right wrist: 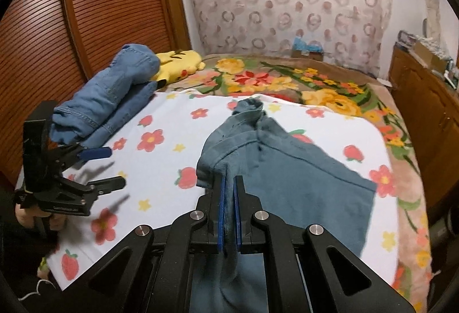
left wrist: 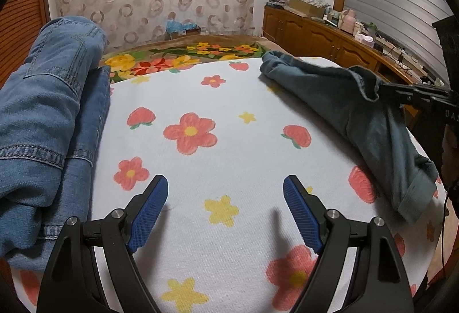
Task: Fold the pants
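- Right wrist view: right gripper [right wrist: 228,186] clamped on teal pants [right wrist: 287,169] edge, lifted off floral sheet [right wrist: 178,112]; unfolded yet
- left gripper [left wrist: 225,192] spread, empty; folded jeans [left wrist: 57,100] stacked aside

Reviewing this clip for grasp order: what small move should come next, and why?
Probably bring the open left gripper across to pinch the teal pants too. The right gripper is shut on one edge, the rest lies bunched on the floral sheet.
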The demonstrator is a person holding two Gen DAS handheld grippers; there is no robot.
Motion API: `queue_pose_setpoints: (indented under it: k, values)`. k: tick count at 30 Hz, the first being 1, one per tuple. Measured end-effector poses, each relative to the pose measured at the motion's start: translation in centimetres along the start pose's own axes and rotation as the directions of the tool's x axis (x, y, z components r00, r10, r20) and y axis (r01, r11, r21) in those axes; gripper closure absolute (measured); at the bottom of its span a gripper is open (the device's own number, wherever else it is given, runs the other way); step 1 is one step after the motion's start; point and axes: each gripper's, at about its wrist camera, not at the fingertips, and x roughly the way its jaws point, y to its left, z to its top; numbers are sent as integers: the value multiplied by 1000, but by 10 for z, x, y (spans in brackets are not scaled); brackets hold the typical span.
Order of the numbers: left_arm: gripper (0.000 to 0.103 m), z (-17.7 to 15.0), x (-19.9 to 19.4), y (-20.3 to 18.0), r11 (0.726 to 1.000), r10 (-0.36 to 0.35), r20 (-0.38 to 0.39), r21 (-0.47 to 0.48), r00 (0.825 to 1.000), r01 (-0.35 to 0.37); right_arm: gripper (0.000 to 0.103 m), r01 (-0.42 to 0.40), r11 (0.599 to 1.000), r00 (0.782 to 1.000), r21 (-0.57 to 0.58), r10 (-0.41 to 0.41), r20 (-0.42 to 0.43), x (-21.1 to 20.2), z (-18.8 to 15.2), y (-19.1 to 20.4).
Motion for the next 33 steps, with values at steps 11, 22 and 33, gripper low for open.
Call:
queue_pose_setpoints:
  k: [11,22,33]
  values:
    - [20,3,-11,-20,998,-55,17,39,998,54,98,-8,999,1000,-37,9,16,-5,3,-4]
    - [20,9,-13,-50,992,-89,6,86,996,88,98,185,982,983,40,-185,-8,-7,9,-78]
    - [20,9,-12,-58,992,-84,-9,93,996,85,86,301,950,953,87,-296,-67,6,11,-105]
